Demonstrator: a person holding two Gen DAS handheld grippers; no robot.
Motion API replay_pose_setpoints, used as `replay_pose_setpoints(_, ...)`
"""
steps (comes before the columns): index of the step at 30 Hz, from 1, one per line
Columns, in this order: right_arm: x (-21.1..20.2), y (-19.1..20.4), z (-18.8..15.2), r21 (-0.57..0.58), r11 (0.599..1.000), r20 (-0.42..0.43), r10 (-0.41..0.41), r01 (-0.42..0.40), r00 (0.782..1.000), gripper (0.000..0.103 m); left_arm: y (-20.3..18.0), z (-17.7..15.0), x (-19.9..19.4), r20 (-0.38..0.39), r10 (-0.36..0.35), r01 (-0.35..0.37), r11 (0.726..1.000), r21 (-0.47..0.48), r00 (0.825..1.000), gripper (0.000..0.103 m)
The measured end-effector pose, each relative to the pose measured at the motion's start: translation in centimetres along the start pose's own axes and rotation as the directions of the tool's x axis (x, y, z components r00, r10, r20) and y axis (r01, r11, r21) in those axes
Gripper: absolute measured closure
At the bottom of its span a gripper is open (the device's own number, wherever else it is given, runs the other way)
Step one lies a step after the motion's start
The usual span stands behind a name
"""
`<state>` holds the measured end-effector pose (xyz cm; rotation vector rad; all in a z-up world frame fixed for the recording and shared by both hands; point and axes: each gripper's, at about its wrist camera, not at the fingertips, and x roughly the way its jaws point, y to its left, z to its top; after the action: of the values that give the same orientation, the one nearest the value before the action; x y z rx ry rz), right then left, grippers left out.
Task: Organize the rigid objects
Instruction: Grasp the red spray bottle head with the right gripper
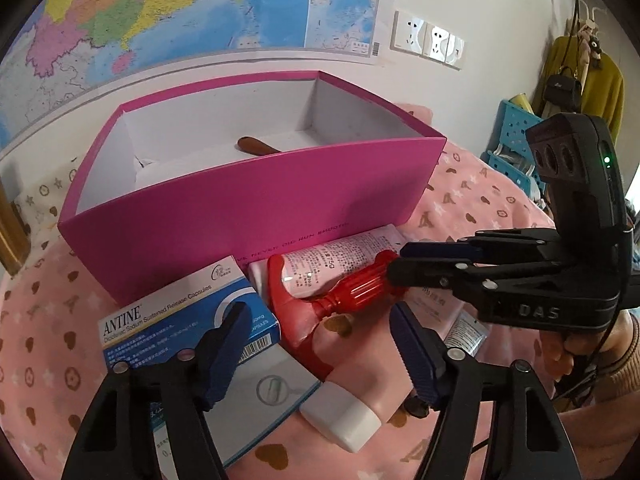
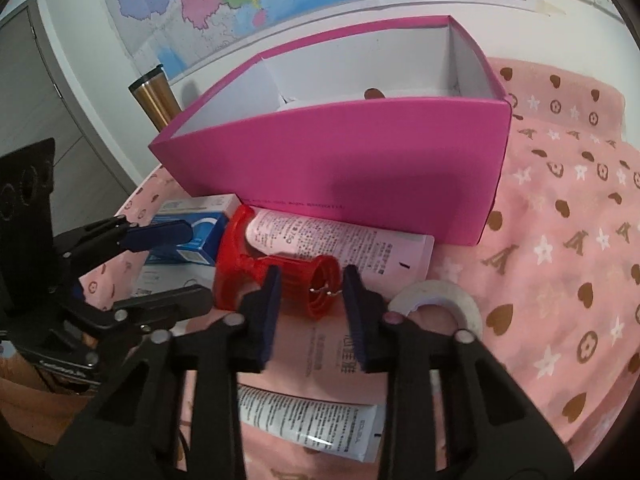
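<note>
Left wrist view, ANTINE box [image 1: 180, 320] (capsules), left fingers [image 1: 224, 344] apart, right fingers [image 2: 272, 300] gripping red handle [image 2: 304, 284].

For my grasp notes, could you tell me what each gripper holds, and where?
The right gripper grips the red tool by its ribbed handle end; the left gripper holds nothing.

brown object [image 1: 256, 146] half-hidden in box [image 1: 248, 216]

Right gripper [image 2: 308, 288] angled down, jaws narrowed; left gripper [image 1: 316, 336] angled down, jaws apart.
</note>
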<state>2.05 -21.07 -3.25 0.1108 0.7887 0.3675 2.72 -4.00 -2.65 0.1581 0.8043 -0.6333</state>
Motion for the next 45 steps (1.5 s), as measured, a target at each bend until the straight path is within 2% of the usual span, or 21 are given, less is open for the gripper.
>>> replay_pose_setpoints(2,-0.1,-0.3,-0.2,-0.005,1.000,0.001,0.004,-0.004,1.000,0.087,0.1,0.1,-0.1,0.001,-0.013,0.013,1.000,-0.003,1.000,0.037)
replay_pose_setpoints(6,-0.7,-0.5,0.0,-0.018,0.999,0.021,-0.036,0.036,0.999,0.094,0.4,0.3,-0.6,0.011,-0.050,0.050,0.998,-0.024,0.999,0.045)
replay_pose_setpoints(8,-1.2,-1.3,0.0,0.000,0.999,0.026,-0.033,0.033,0.999,0.095,0.3,0.5,-0.8,0.017,-0.089,0.090,0.996,-0.025,0.996,0.045)
replay_pose_setpoints(14,-2.0,-3.1,-0.1,0.033,0.999,0.032,-0.036,0.035,0.999,0.095,-1.0,1.3,0.9,-0.030,-0.131,0.130,0.991,-0.010,0.991,0.045)
replay_pose_setpoints(18,-2.1,-3.4,-0.2,0.041,0.999,0.035,-0.031,0.030,0.999,0.095,-1.3,1.7,3.1,-0.087,-0.112,0.111,0.994,-0.018,0.990,0.045)
replay_pose_setpoints(22,-2.1,-3.5,-0.2,0.045,0.999,0.035,-0.025,0.023,0.999,0.095,-1.3,1.8,5.4,-0.155,-0.054,0.051,0.998,-0.026,0.986,0.046)
replay_pose_setpoints(23,-2.1,-3.6,-0.2,0.049,0.999,0.034,-0.021,0.019,0.999,0.095,-1.5,1.8,5.5,-0.155,-0.049,0.048,0.999,-0.014,0.987,0.046)
replay_pose_setpoints(27,-1.8,-3.8,-0.3,0.059,0.998,0.031,0.002,-0.004,1.000,0.093,-1.3,1.9,5.8,-0.164,-0.106,0.101,0.994,-0.042,0.981,0.046)
replay_pose_setpoints(33,-1.9,-3.6,-0.3,0.057,0.998,0.041,0.008,-0.010,0.999,0.090,-1.3,2.0,5.6,-0.164,-0.121,0.112,0.992,-0.065,0.979,0.046)
replay_pose_setpoints(45,-4.5,-2.2,0.4,-0.006,1.000,0.105,0.005,-0.004,0.994,0.091,-1.8,2.1,2.8,-0.083,-0.165,0.158,0.983,-0.090,0.983,0.046)
